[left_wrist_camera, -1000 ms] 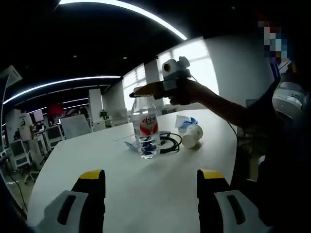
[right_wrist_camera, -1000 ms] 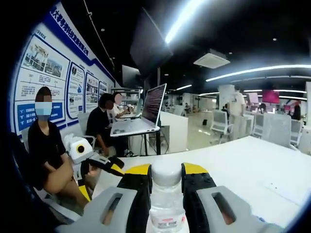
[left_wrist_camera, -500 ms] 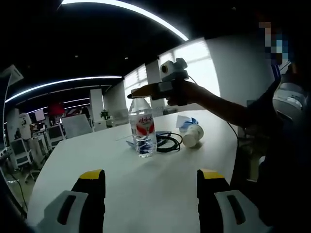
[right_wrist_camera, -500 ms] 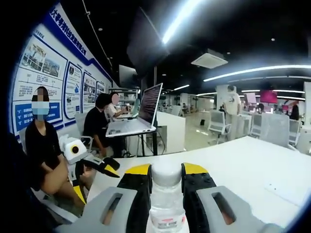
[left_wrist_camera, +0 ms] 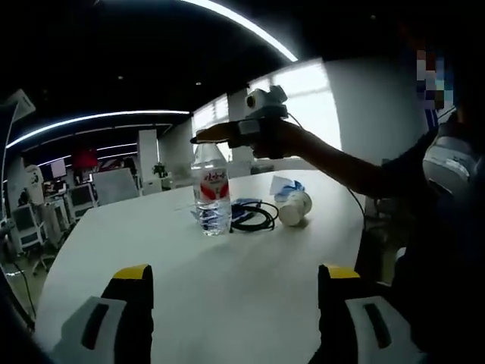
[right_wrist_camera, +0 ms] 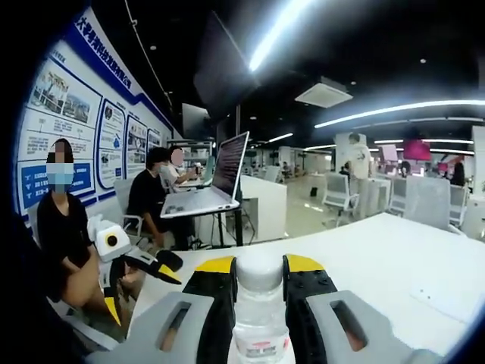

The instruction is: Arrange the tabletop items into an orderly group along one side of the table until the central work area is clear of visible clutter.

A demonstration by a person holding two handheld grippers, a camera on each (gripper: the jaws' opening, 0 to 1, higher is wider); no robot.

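The right gripper [right_wrist_camera: 258, 292] is clamped on the neck of a water bottle [left_wrist_camera: 212, 189] — upright on the white table [left_wrist_camera: 227, 288], long axis vertical, white cap [right_wrist_camera: 258, 271] up between the yellow-tipped jaws. Ahead of the left gripper [left_wrist_camera: 235, 303], jaws wide apart and holding nothing, the bottle stands just beside a coiled black cable [left_wrist_camera: 252, 214] — a tipped paper cup [left_wrist_camera: 294, 208] lies past that.

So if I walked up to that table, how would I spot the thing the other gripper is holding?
Look at the big white table and find the small cluster near its far edge. There the right gripper is shut on the neck of a clear water bottle. It is the one tall upright thing with a red and white label, beside a flat black cable coil and a tipped white cup.
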